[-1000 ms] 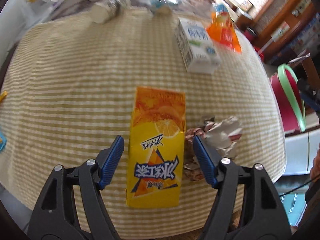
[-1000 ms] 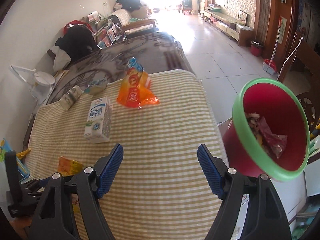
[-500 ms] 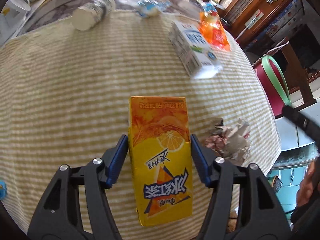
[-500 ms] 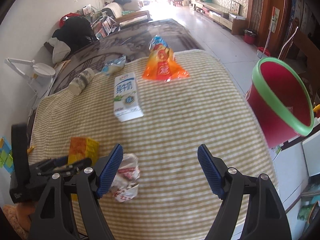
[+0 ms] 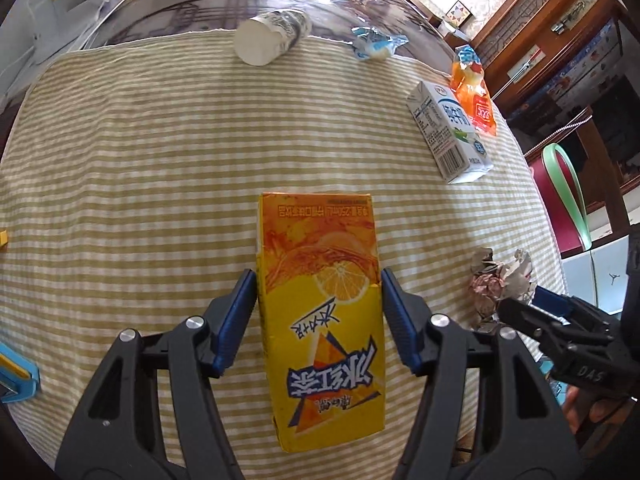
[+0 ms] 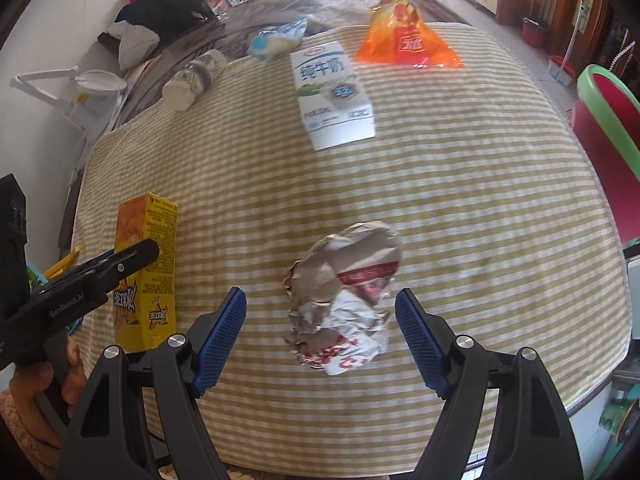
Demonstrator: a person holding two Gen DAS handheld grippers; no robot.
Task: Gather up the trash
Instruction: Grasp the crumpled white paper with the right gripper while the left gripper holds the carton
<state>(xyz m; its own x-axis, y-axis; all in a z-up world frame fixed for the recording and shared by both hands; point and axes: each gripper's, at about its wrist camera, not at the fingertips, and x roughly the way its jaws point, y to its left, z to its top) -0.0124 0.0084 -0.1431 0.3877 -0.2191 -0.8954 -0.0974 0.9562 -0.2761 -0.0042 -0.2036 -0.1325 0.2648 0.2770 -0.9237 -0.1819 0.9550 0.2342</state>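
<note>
A yellow-orange drink carton (image 5: 320, 320) sits between the blue pads of my left gripper (image 5: 318, 320), and both pads press on its sides, so the gripper is shut on it. Whether the carton is clear of the cloth I cannot tell. In the right wrist view the same carton (image 6: 146, 240) shows at the far left. My right gripper (image 6: 320, 336) hangs open over a crumpled paper wrapper (image 6: 344, 300). The wrapper lies between and just ahead of its fingertips, untouched. In the left wrist view the wrapper (image 5: 500, 280) lies to the carton's right.
On the striped tablecloth (image 6: 460, 200) lie a white milk carton (image 6: 332, 96), an orange snack bag (image 6: 404, 44), a blue-white wrapper (image 6: 280, 40) and a tipped bottle (image 6: 196, 76). A red bin with a green rim (image 6: 608, 128) stands past the table's right edge.
My left jaws, open around the carton a second ago, have closed onto its sides. My right gripper has swung left and down from beside the bin to over the crumpled wrapper.
</note>
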